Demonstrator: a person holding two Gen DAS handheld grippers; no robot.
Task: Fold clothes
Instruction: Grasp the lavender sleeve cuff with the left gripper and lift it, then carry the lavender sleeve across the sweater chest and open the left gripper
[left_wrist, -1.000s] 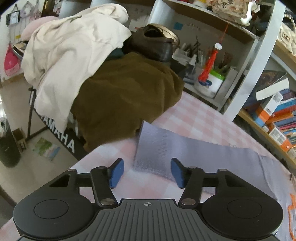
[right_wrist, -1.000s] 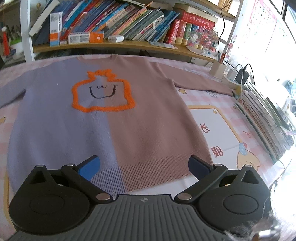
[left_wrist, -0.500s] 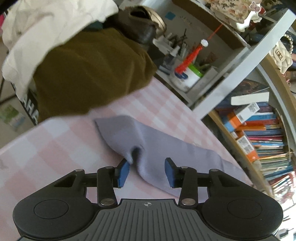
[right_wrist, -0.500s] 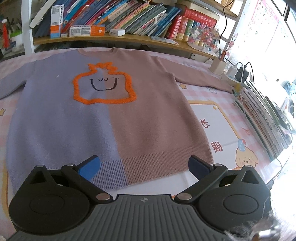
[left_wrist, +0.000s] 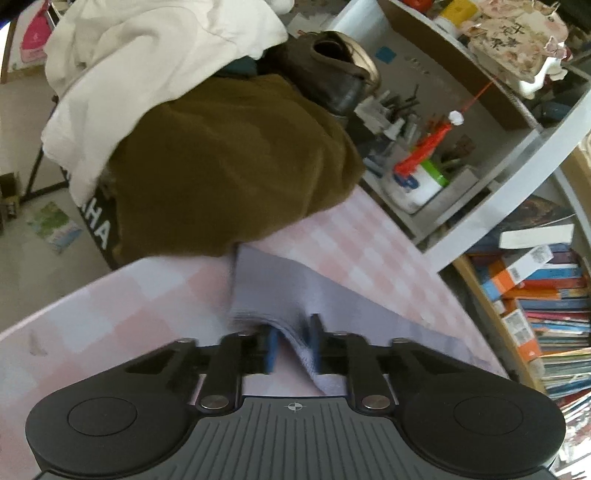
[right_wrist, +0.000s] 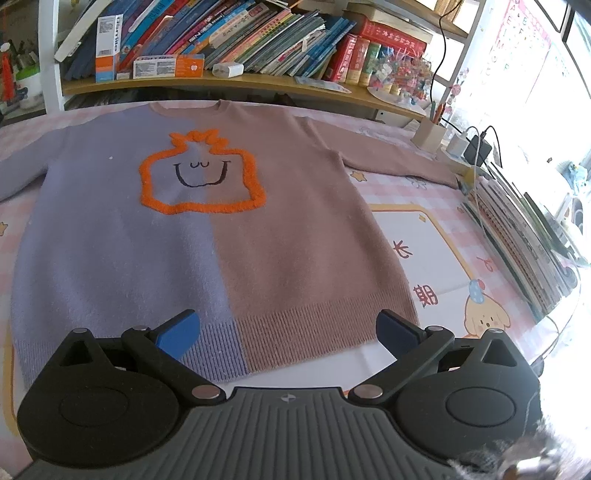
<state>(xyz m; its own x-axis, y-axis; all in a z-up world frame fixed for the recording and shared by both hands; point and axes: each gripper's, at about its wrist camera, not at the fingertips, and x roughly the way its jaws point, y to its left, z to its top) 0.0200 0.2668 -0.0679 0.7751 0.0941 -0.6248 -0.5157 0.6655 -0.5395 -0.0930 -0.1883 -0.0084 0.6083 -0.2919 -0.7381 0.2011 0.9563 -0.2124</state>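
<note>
**Sweater flat on the pink table, one cuff pinched**

Pink-and-white checked tablecloth (right_wrist: 424, 229) with a cartoon puppy print at lower right of the right wrist view. Wooden bookshelf (right_wrist: 258, 79) across the top, packed with bright books. Stack of notebooks (right_wrist: 524, 236) along the right edge.

In the left wrist view: brown cloth (left_wrist: 229, 166) and cream cloth (left_wrist: 147, 48) heaped at upper left, hanging over the table edge. White shelf post (left_wrist: 509, 177) slanting on the right. Tub with a red tool (left_wrist: 417, 181) in the middle right.

Two-colour sweater (right_wrist: 207, 236) spread flat in the middle of the right wrist view. Purple on the left half, brown on the right half, orange smiley outline on the chest. Neck toward the top, ribbed hem toward the bottom, so long axis up and down the frame. Sleeves out to both sides.

Left gripper (left_wrist: 293, 345) squeezed tight on the purple sleeve (left_wrist: 295, 295), cuff bunched up between the blue pads. Picture a bit blurred there.

Right gripper (right_wrist: 288, 330) wide apart, holding nothing, just over the hem.
</note>
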